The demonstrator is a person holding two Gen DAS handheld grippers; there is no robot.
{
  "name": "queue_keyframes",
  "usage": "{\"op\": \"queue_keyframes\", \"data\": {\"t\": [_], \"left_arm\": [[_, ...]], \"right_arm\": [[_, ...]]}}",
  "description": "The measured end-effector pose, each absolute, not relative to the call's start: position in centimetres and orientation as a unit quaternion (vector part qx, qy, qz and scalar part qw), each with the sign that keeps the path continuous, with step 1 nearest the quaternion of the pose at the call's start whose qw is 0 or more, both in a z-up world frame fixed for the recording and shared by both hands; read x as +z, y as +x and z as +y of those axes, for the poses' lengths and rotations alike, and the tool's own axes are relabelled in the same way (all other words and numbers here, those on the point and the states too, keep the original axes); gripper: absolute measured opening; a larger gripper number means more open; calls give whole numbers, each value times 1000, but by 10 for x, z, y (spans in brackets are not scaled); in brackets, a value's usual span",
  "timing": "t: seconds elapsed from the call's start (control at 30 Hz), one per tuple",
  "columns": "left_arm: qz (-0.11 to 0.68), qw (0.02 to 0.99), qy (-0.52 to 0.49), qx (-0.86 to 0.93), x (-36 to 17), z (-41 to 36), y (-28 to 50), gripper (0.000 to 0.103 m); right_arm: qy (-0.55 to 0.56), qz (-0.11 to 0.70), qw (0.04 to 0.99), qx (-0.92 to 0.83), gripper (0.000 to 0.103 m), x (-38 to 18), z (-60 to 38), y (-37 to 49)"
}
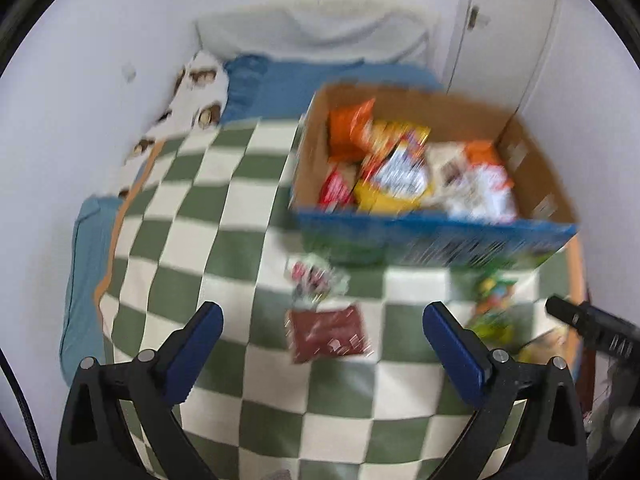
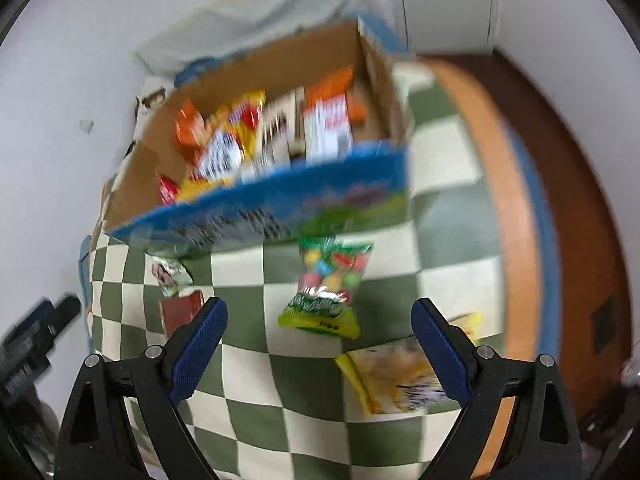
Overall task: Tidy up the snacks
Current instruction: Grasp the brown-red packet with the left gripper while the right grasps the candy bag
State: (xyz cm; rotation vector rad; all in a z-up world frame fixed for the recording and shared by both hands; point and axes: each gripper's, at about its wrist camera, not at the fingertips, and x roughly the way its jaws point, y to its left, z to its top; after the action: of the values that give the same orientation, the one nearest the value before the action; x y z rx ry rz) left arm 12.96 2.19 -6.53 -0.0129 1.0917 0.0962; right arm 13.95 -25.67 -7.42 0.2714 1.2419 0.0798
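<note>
A cardboard box (image 1: 436,236) with a blue printed front stands on a green-and-cream checked blanket (image 1: 224,216); it holds several snack packets. It also shows in the right wrist view (image 2: 280,208). Loose on the blanket lie a dark red packet (image 1: 328,334), a small white-and-red packet (image 1: 316,278), a green candy bag (image 2: 326,292) and a yellow packet (image 2: 394,376). My left gripper (image 1: 322,320) is open and empty above the dark red packet. My right gripper (image 2: 318,316) is open and empty above the green candy bag. Both views are blurred.
The blanket covers a bed with blue sheets (image 1: 308,80) and pillows (image 1: 200,92) against a white wall. The bed's right edge (image 2: 516,216) drops to a brown floor (image 2: 580,184). The other gripper's black tip (image 1: 580,318) shows at the right.
</note>
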Motion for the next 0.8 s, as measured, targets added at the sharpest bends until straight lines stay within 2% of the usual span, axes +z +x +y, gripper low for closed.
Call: {"op": "queue_keyframes", "data": {"t": [0.17,0.23,0.3,0.33,0.53,0.7,0.73,0.8], "left_arm": [[575,817,8,44,-122,36,139,102],[578,814,51,30,-134,30,140,102],[580,805,127,6,-149,16,141,103],[580,799,158,-8,-155,10,141,103],[545,771,315,-95,-180,-24,137,102],[551,728,374,-160,-205,-39,139,102],[555,717,387,-167,-213,-41,139,101],[559,702,403,-179,-224,-43,136,82]], "right_arm": [[125,624,771,26,94,-137,-240,167],[112,639,760,25,86,-153,-231,174],[92,653,751,25,72,-169,-222,178],[85,657,749,26,71,-174,-219,179],[34,658,751,43,69,-184,-200,171],[-2,669,740,69,67,-183,-185,153],[-6,670,739,72,67,-183,-183,149],[-11,673,735,79,67,-183,-178,141]]}}
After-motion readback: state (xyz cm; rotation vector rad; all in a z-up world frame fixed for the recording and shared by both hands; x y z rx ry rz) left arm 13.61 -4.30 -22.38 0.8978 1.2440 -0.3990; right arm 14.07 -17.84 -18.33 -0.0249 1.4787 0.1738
